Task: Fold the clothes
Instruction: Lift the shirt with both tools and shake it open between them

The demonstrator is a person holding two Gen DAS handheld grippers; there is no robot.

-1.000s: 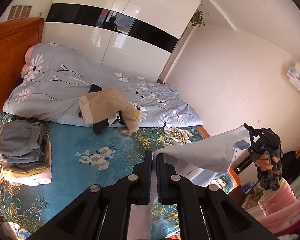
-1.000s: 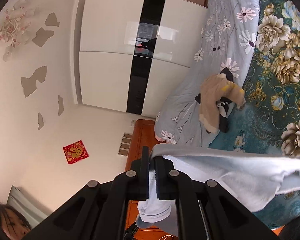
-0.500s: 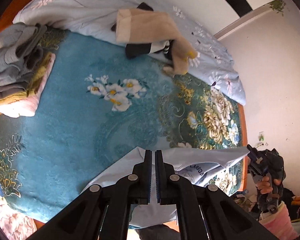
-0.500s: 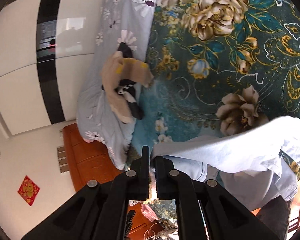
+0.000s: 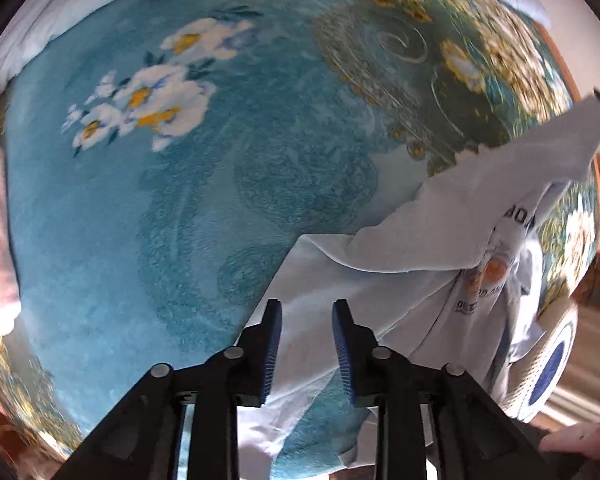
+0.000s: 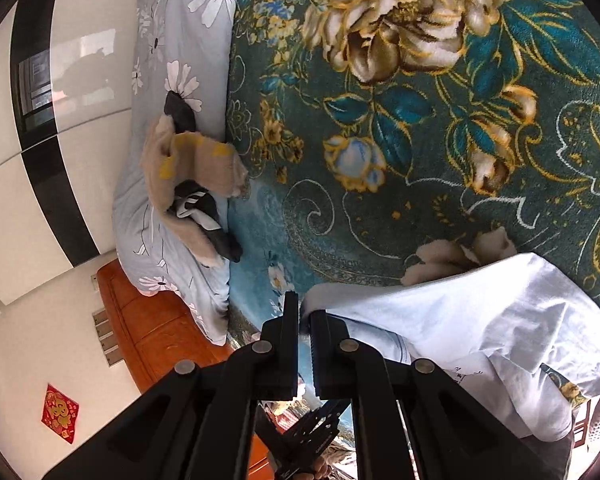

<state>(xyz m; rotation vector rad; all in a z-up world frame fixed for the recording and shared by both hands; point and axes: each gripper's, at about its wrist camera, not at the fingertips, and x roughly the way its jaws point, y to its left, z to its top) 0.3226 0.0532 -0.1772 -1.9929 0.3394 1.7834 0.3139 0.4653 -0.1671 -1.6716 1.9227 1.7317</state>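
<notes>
1. Our left gripper (image 5: 306, 312) has its fingers (image 5: 271, 344) parted, with the pale blue shirt (image 5: 452, 240) lying between and under them, not pinched.
2. Our right gripper (image 6: 304, 316) has its fingers (image 6: 290, 332) closed on a corner of the same shirt (image 6: 480, 312).
3. The shirt lies spread and rumpled on the teal floral blanket (image 6: 400, 120) covering the bed, with dark printed lettering showing on a fold in the left wrist view.
4. Farther off, a tan and black pile of clothes (image 6: 192, 184) rests on the grey flowered duvet (image 6: 180, 20).
5. Beyond the duvet we see the orange wooden headboard (image 6: 156, 328) and the white wardrobe (image 6: 40, 140).
</notes>
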